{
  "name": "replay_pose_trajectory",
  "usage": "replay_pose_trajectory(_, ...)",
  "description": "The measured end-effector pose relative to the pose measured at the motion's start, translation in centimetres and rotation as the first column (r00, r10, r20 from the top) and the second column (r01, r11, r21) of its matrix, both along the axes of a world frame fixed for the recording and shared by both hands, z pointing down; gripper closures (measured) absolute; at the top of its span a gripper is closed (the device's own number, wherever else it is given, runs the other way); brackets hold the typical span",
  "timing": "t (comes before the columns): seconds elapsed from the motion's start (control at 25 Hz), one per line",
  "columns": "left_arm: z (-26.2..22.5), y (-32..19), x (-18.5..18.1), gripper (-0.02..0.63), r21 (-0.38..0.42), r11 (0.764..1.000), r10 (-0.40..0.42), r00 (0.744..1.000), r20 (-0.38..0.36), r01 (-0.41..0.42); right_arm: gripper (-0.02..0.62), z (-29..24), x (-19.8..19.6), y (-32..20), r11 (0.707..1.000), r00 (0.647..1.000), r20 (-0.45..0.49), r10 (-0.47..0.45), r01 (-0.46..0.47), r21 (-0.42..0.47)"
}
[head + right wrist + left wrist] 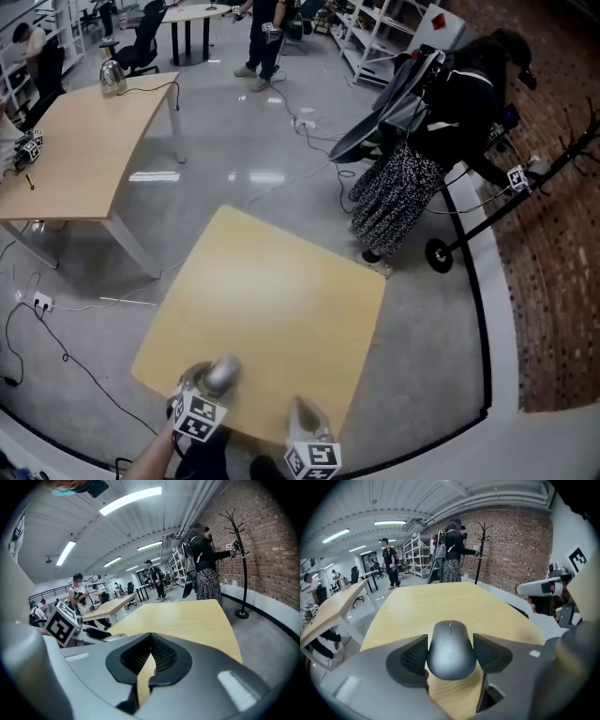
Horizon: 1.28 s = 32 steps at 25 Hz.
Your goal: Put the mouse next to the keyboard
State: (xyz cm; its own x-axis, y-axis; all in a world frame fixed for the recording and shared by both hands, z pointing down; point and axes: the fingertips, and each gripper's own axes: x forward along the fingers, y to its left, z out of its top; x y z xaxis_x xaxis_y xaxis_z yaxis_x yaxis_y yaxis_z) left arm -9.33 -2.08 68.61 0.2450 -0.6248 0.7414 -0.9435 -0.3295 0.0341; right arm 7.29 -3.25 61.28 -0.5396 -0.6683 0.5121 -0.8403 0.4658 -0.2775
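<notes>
Left gripper (pixel 450 643): fingers (pixel 411 656) clamp the mouse (pixel 451 652) over the desk (pixel 281 291), at its 7 o'clock edge. Right gripper (pixel 151 636): fingers pinched together, empty.

Right tongs (pixel 304 412) partly beyond bottom edge

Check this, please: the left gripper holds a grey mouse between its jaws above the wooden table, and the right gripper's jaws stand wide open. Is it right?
One part is wrong: the right gripper has its jaws together, empty, as the right gripper view shows. The left gripper holds the grey mouse between its jaws above the wooden table.
</notes>
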Motion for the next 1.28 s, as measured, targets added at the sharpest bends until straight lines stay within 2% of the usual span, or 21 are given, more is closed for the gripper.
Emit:
replay_pose_trajectory(0.6,-0.2,0.1,6.1,0.302,0.008,0.992,0.127,0.992,-0.013,-0.127,0.581,-0.2,6.0,1.8,0.992,0.992,-0.013,0.126,-0.126,0.012)
replay_pose_trajectory(1.28,-0.7,0.0,12.3,0.302,0.008,0.969,0.247,0.968,-0.029,-0.247,0.581,-0.6,11.5,3.7,0.972,0.972,-0.024,0.233,-0.233,0.005)
